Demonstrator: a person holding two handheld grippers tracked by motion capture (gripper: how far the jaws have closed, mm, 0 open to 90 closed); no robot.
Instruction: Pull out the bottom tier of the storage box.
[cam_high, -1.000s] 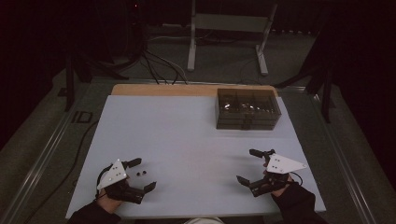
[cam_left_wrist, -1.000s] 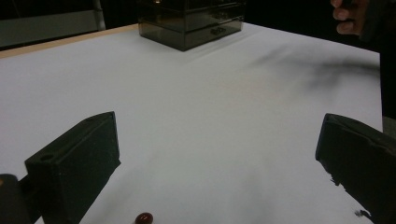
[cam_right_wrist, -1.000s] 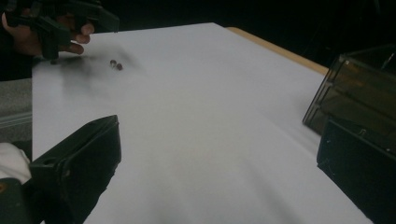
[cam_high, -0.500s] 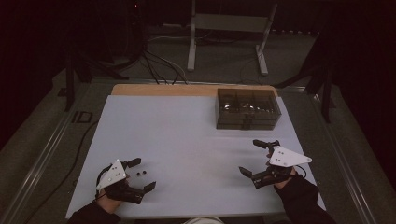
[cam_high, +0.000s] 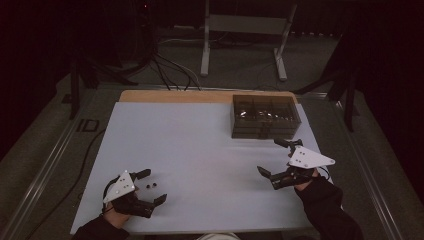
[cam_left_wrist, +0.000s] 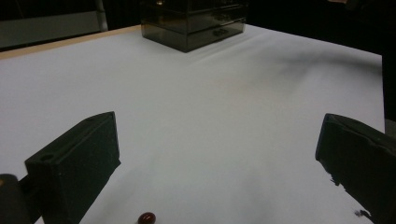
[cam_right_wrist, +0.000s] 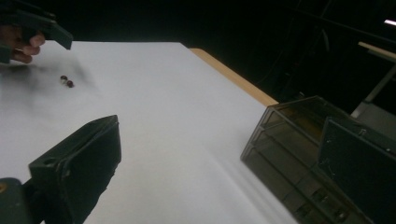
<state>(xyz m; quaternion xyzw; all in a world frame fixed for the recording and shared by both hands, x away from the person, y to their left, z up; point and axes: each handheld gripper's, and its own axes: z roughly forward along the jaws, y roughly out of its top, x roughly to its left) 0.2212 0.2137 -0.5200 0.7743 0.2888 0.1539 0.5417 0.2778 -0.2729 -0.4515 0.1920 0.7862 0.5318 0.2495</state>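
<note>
On the white rectangular worktop (cam_high: 210, 150), 2 small dark round beads (cam_high: 151, 186) lie close together near the front left corner, resting on the bare surface. The left gripper (cam_high: 151, 188) sits at that corner with its black fingers (cam_high: 141, 174) spread wide apart, 1 on each side of the beads and touching neither. In the left gripper view, 1 reddish-brown bead (cam_left_wrist: 146, 218) shows at the bottom edge between the 2 parted fingers (cam_left_wrist: 74, 163), gripping nothing.

The right gripper (cam_high: 276, 159) is held near the right edge of the worktop, just in front of a smoky translucent plastic drawer box (cam_high: 265, 116) that stands toward the back right corner. Its fingers (cam_high: 270, 176) are also wide open and empty. In the right gripper view the drawer box (cam_right_wrist: 299, 154) lies ahead, partly behind 1 finger (cam_right_wrist: 359, 168), with its stacked drawers facing the gripper; far off across the worktop the 2 beads (cam_right_wrist: 67, 81) lie beside the left gripper. The 2 grippers are well apart, each held by a hand in a dark sleeve (cam_high: 325, 210).
</note>
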